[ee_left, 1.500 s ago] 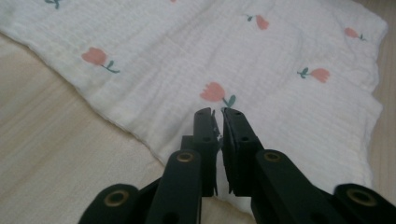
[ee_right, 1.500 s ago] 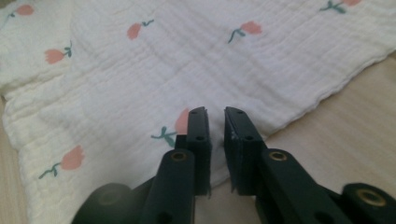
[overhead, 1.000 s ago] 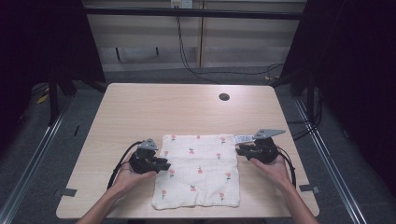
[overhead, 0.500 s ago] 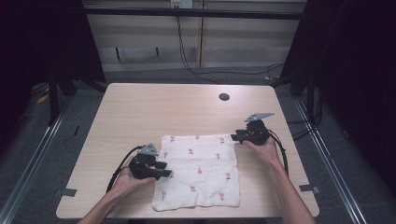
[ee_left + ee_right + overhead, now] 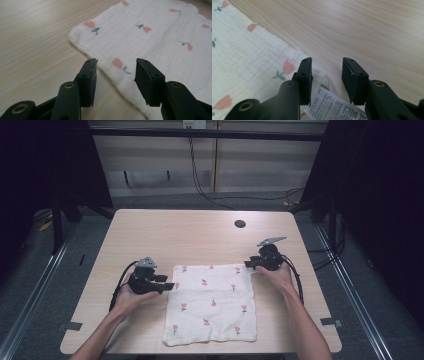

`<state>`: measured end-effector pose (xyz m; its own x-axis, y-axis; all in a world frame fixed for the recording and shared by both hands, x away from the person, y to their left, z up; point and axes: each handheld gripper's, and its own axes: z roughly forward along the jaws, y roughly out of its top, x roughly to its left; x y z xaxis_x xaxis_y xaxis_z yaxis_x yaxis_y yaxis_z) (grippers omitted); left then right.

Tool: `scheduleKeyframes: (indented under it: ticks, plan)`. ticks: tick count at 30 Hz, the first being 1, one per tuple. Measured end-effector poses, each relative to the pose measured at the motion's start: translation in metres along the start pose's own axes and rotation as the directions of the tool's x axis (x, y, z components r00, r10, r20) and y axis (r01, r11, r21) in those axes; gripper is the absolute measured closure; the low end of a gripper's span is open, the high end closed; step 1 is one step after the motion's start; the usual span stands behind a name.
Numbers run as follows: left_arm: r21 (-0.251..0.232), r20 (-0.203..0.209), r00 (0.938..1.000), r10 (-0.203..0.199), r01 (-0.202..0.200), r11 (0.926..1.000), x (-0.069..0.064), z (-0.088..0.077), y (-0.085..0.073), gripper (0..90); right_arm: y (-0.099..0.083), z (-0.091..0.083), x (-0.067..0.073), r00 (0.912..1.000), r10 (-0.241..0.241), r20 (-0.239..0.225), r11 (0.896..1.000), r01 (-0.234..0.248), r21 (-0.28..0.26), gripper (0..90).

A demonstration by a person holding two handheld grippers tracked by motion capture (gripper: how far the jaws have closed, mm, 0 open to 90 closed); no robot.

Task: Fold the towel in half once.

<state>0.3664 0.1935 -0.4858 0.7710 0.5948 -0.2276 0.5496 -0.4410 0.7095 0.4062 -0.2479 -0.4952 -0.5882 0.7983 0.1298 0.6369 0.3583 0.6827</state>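
A white cloth point(image 5: 211, 302) printed with small pink flowers lies flat on the worktop point(image 5: 200, 235), in the near half and a little right of the middle. Its near edge runs just inside the worktop's near edge; its far edge lies about halfway across. The cloth's left edge is slightly ragged and slants inward toward the near side.

The left gripper point(image 5: 167, 282) sits at the cloth's far left corner, held low in the person's left hand point(image 5: 127, 295). In the left gripper view its jaws stand apart, having just been opening, with the cloth's left edge point(image 5: 120, 82) running between them on the worktop; the pads do not press on it. Bare wood stretches to the left of that edge.

The right gripper point(image 5: 251, 265) sits at the cloth's far right corner, in the right hand point(image 5: 277, 275). Its jaws are also apart, with the cloth's corner and a white printed care label point(image 5: 334, 106) below and between them; nothing is pinched. Beyond the corner the right gripper view shows open wood.

The far half of the worktop is open, apart from a small dark round hole point(image 5: 240, 224) near the far right. A wide strip of bare wood lies between the cloth and the worktop's left edge, and a narrower strip on the right side.
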Motion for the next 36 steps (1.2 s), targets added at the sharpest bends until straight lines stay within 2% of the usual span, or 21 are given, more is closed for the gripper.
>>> scheduleKeyframes:
  ticks: [2,5,7,9,11,14,15,17,20,21,23,24,27,30,32,33,34,36]
  plan:
    - [-0.008,-0.004,0.9998,-0.022,0.022,0.9997,0.008,0.002,0.003,51.8,0.0,-0.001,-0.001,0.9999,0.007,0.013,1.0,-0.007,0.009,59.5]
    - [-0.01,-0.011,0.9993,-0.036,0.036,0.9993,0.014,0.006,0.008,51.7,-0.002,0.002,-0.001,1.0,-0.001,-0.001,1.0,0.001,0.013,60.1]
    - [-0.028,-0.037,0.9987,-0.036,0.035,0.999,0.016,0.009,0.011,51.8,-0.002,0.005,0.001,0.9999,-0.011,-0.001,1.0,0.011,0.029,62.2]
    - [-0.014,-0.056,0.9981,-0.026,0.026,0.9996,0.018,0.013,0.013,51.8,-0.002,0.007,0.003,0.9997,-0.026,-0.001,0.999,0.026,0.028,66.4]
    - [-0.018,-0.067,0.9973,-0.03,0.029,0.9994,0.02,0.017,0.016,51.9,-0.002,0.007,0.005,0.9996,-0.027,0.004,0.999,0.027,0.028,74.9]
    - [-0.032,-0.063,0.9965,-0.054,0.052,0.9981,0.024,0.021,0.019,52.0,-0.002,0.007,0.005,0.9995,-0.013,-0.03,0.999,0.014,0.032,84.0]
    - [-0.031,-0.058,0.9969,-0.054,0.053,0.9981,0.025,0.023,0.02,52.0,-0.002,0.007,0.005,0.9992,-0.007,-0.04,0.999,0.008,0.032,84.7]
    - [-0.039,-0.076,0.9956,-0.055,0.052,0.9979,0.024,0.028,0.021,52.3,-0.003,0.006,0.004,0.999,0.001,-0.045,0.999,0.0,0.032,85.6]
    - [-0.016,-0.057,0.9981,-0.024,0.023,0.9996,0.023,0.031,0.025,51.9,-0.002,0.004,0.003,0.9983,0.009,-0.058,1.0,-0.008,0.022,85.9]
    - [-0.005,-0.071,0.9974,-0.017,0.017,0.9998,0.024,0.032,0.026,51.6,-0.002,0.003,0.003,0.9981,0.007,-0.061,1.0,-0.006,0.014,85.9]
    - [-0.003,-0.075,0.9968,-0.027,0.027,0.9996,0.027,0.035,0.027,50.8,-0.002,0.002,0.004,0.9984,0.003,-0.057,1.0,-0.002,0.008,85.9]
    - [0.015,-0.09,0.9958,-0.015,0.016,0.9998,0.028,0.037,0.028,50.7,-0.002,0.002,0.005,0.9982,0.005,-0.061,1.0,-0.005,0.006,85.9]
    - [0.038,-0.085,0.9964,-0.004,0.007,0.9993,0.03,0.043,0.03,51.0,-0.002,0.001,0.006,0.998,-0.002,-0.063,1.0,0.002,0.005,85.8]
    - [0.035,-0.086,0.9962,-0.016,0.019,0.9992,0.03,0.047,0.033,51.6,-0.001,0.001,0.007,0.9978,-0.006,-0.067,1.0,0.006,-0.002,85.8]
    - [0.056,-0.083,0.9964,0.013,-0.008,0.9984,0.03,0.048,0.036,52.7,0.0,0.001,0.008,0.9979,-0.009,-0.065,1.0,0.008,-0.002,85.8]
    - [0.05,-0.07,0.9974,0.017,-0.013,0.9987,0.029,0.05,0.036,54.7,0.0,0.001,0.009,0.998,-0.014,-0.061,1.0,0.014,-0.001,85.7]
    - [0.046,-0.061,0.9973,0.041,-0.038,0.9982,0.028,0.051,0.036,60.0,0.0,0.001,0.009,0.9975,-0.014,-0.07,1.0,0.013,-0.007,85.8]
    - [0.052,-0.065,0.9961,0.06,-0.057,0.997,0.027,0.053,0.037,66.8,0.0,0.001,0.009,0.9976,-0.017,-0.068,1.0,0.016,-0.003,85.8]
